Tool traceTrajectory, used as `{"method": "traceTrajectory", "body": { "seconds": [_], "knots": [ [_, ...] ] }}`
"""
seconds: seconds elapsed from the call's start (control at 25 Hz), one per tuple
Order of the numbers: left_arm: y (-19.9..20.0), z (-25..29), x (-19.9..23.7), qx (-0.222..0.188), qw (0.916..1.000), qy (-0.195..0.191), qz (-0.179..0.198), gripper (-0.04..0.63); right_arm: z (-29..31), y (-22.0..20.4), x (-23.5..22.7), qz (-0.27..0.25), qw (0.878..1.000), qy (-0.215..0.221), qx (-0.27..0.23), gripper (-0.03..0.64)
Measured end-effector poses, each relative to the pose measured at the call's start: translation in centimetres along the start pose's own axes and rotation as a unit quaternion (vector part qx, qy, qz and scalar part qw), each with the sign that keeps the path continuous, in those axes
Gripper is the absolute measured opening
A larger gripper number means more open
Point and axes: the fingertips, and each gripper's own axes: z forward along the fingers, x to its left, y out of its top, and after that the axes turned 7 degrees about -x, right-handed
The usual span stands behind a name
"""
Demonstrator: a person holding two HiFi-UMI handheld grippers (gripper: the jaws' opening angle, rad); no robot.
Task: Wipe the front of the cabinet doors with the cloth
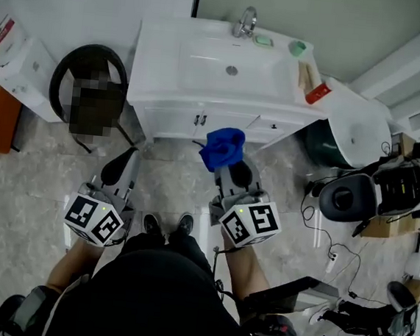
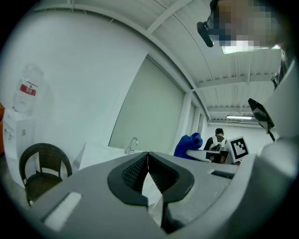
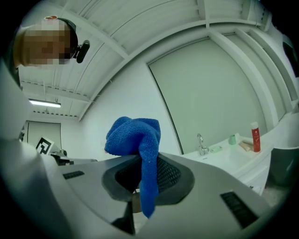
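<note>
In the head view your right claw (image 1: 225,165) carries the blue cloth (image 1: 223,147), with the cabinet doors (image 1: 192,120) just ahead of it; in the left gripper view your left claw (image 2: 148,164) is closed and empty; and in the right gripper view the jaws are clamped on the cloth, so wiping seems not yet begun and the next move is to press forward.

Bright, flat, cool-white indoor light; shadows weak and soft. Head view sharp, white sink top (image 1: 156,70) nearly blown out at 12 o'clock. Both gripper views: strong fisheye bowing, black vignette round the rim. Ceiling tube (image 3: 44,103) glows at 9 o'clock in right gripper view; another tube (image 2: 239,117) at 3 o'clock in left. Cloth (image 3: 140,140) weave crisp; far background soft.
</note>
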Motion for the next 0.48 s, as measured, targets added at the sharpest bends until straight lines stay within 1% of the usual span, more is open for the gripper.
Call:
{"method": "traceTrajectory", "body": {
  "seconds": [0.12, 0.24, 0.48],
  "knots": [
    [1.6, -0.4, -1.6, -0.020, 0.9993, -0.020, 0.023, 0.003, -0.9, 1.9, 2.7, -0.032, 0.999, 0.009, -0.010, 0.049],
    [2.2, -0.5, -2.0, -0.026, 0.9982, -0.022, 0.048, 0.003, -1.3, 2.6, 4.5, -0.072, 0.997, 0.017, -0.007, 0.049],
    [2.4, -0.6, -0.9, -0.029, 0.9982, -0.014, 0.051, 0.003, -1.1, 2.3, 6.0, -0.109, 0.994, 0.019, -0.003, 0.049]
  ]
}}
